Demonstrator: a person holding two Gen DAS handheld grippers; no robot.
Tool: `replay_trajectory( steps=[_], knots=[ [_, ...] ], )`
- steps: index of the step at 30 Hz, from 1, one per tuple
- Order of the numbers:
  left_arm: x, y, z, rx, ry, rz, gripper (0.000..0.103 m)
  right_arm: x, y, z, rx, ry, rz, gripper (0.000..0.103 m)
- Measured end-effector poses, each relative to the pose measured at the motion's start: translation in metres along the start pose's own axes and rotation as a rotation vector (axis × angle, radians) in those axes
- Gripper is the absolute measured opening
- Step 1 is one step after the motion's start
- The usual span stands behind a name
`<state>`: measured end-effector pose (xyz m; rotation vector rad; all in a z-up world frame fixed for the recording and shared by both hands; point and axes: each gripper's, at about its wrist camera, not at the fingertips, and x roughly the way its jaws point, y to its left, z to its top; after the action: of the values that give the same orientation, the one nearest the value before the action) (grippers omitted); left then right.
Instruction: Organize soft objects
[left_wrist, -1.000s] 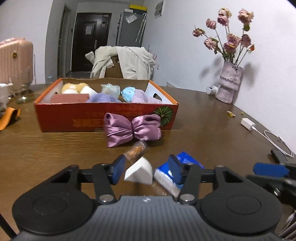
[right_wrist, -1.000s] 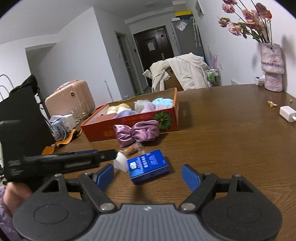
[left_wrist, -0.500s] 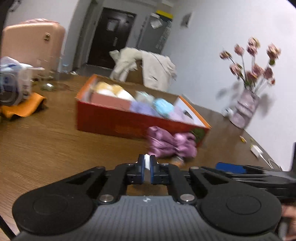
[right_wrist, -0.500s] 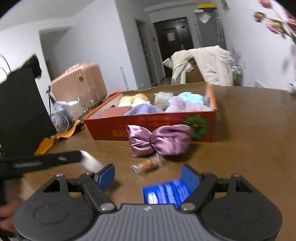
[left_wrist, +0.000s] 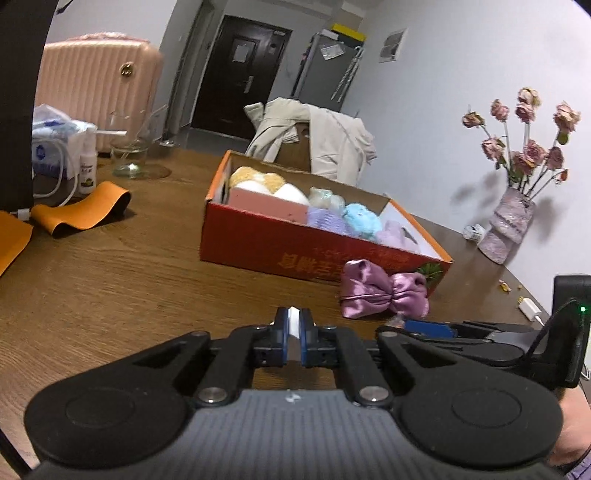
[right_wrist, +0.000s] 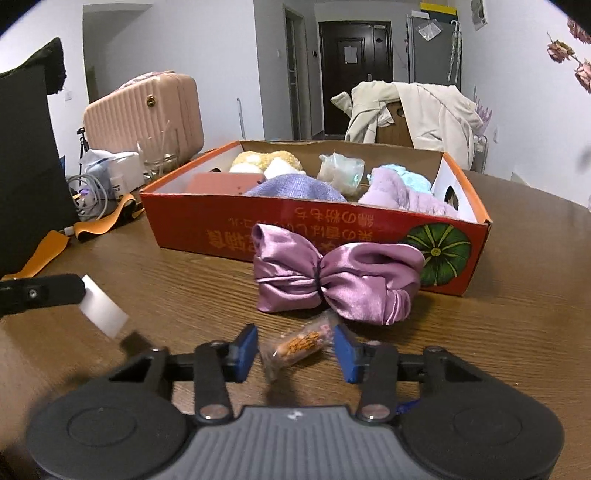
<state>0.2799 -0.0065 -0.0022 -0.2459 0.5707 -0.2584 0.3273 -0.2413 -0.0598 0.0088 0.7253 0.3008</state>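
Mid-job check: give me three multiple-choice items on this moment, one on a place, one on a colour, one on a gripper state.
1. The shiny satin bow lies:
A. inside the box
B. on the table against the box's front wall
C. in the right gripper

2. The cardboard box is:
A. red-orange
B. green
C. white

3. The left gripper is:
A. open, empty
B. shut on a white foam wedge
C. out of view

Answers: B, it rests before the printed wall; A, its outer walls show it; B, white shows between the closed pads.

The box (right_wrist: 314, 225) sat mid-frame on the table (right_wrist: 498, 350), soft items (right_wrist: 291, 186) inside it. The bow (right_wrist: 332, 280) lay before it, the wrapped snack (right_wrist: 301, 345) below the bow, the suitcase (right_wrist: 144, 110) upper left.
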Motion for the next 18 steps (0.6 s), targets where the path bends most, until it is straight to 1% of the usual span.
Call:
replay_trajectory(
  steps=[2,5,11,14,18],
  knots=[
    [-0.006,-0.005,-0.001,0.012,-0.011,-0.003,0.006,-0.005,0.001,-0.003,-0.004,0.001,0.0,0.036],
    [-0.018,-0.01,-0.004,0.017,-0.018,-0.012,0.007,-0.015,0.007,-0.012,-0.006,0.003,0.024,0.033],
    [-0.045,-0.019,-0.013,0.023,-0.029,-0.006,0.007,-0.048,0.028,-0.041,-0.018,-0.002,0.11,0.031],
    [-0.058,-0.021,-0.015,0.023,-0.038,-0.003,0.007,-0.069,0.034,-0.049,0.001,-0.026,0.136,0.031],
    [-0.07,-0.028,-0.016,0.034,-0.053,-0.01,0.007,-0.098,0.032,-0.053,0.021,-0.08,0.134,0.031]
  ],
)
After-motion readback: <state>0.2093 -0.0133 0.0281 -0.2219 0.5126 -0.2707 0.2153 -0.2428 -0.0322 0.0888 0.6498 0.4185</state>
